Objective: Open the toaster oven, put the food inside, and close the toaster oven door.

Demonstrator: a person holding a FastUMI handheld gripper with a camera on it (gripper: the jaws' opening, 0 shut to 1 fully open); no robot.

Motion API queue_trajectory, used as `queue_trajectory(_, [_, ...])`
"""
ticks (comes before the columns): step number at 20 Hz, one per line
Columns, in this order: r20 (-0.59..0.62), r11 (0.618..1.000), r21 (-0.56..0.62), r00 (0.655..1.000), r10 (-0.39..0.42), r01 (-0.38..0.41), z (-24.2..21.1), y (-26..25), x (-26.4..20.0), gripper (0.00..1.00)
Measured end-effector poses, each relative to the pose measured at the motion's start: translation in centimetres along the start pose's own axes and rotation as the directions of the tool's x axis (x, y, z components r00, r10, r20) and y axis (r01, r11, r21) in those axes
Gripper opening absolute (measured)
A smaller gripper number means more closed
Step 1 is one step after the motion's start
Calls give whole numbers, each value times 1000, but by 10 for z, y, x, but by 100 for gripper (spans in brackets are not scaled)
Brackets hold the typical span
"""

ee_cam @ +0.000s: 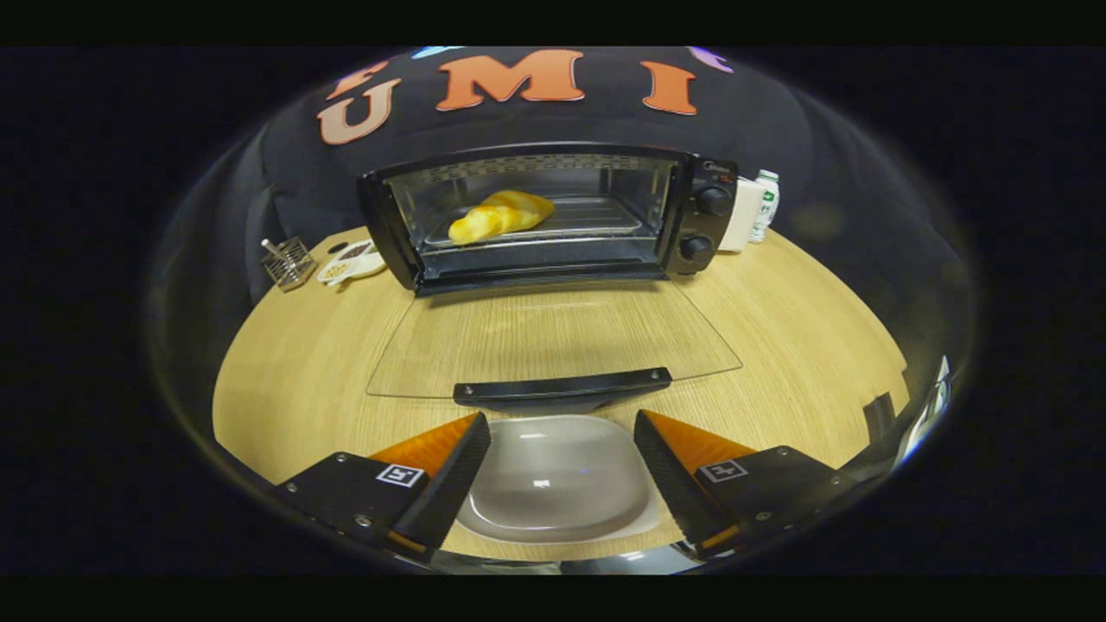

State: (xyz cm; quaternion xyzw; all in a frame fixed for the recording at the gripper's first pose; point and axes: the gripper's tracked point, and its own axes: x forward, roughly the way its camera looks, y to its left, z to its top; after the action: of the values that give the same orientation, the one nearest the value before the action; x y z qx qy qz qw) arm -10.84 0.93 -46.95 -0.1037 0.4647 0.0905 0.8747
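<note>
A black toaster oven [691, 216] stands at the far side of the wooden table, its glass door [553, 341] folded flat down toward me. The door's black handle [562, 387] lies just ahead of my fingertips. On the tray inside the oven rests a yellow bread roll [499, 218]. My gripper [562, 425] is open, nothing held, its orange-and-black fingers [441, 458] spread either side of an empty white plate [557, 479] that lies on the table under them.
Left of the oven are a small wire rack [288, 261] and a white dish with dark contents [352, 262]. Behind the oven's right side stand a white box [743, 216] and a bottle [765, 203]. The table [778, 320] is round-edged wood.
</note>
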Motion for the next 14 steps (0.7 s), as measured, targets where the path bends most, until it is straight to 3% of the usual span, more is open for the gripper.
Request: queue_trajectory(14, [2, 1000, -11, 1000, 21, -21, 14, 4, 13, 100])
